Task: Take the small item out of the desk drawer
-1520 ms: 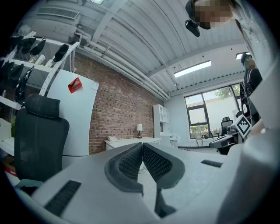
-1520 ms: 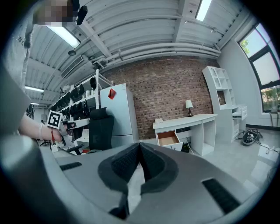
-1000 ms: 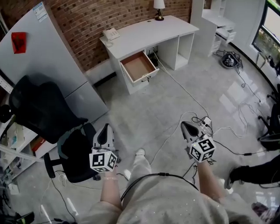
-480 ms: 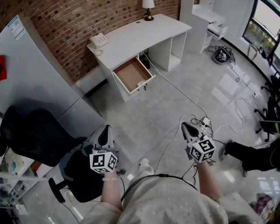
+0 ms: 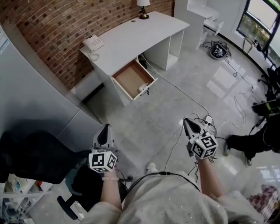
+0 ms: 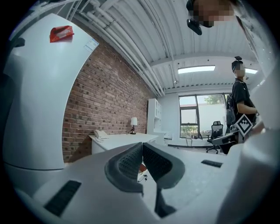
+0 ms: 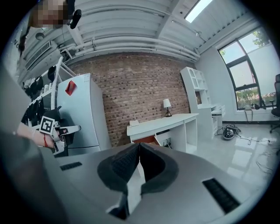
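The white desk [image 5: 131, 37] stands against the brick wall, far ahead of me. Its drawer [image 5: 132, 78] is pulled open and shows a brown bottom. A small pale item [image 5: 142, 88] lies near the drawer's front right corner. My left gripper [image 5: 105, 128] is held low over the floor, shut and empty, its jaws [image 6: 142, 147] touching. My right gripper [image 5: 187, 121] is also shut with nothing in it, and its pads meet [image 7: 139, 147]. Both point toward the desk [image 7: 162, 124] and are several steps away from it. The drawer's brown edge [image 7: 148, 140] shows just above the right jaws.
A large grey cabinet [image 5: 30, 87] and a black office chair [image 5: 26, 157] are at my left. A phone [image 5: 93, 43] and a lamp [image 5: 142, 5] sit on the desk. Cables [image 5: 188, 98] run across the floor. Another person [image 5: 253, 140] stands at right.
The view has advanced toward the desk, so the desk and open drawer sit lower and more to the left. The chair has slid back. Both grippers keep their pose, shut.
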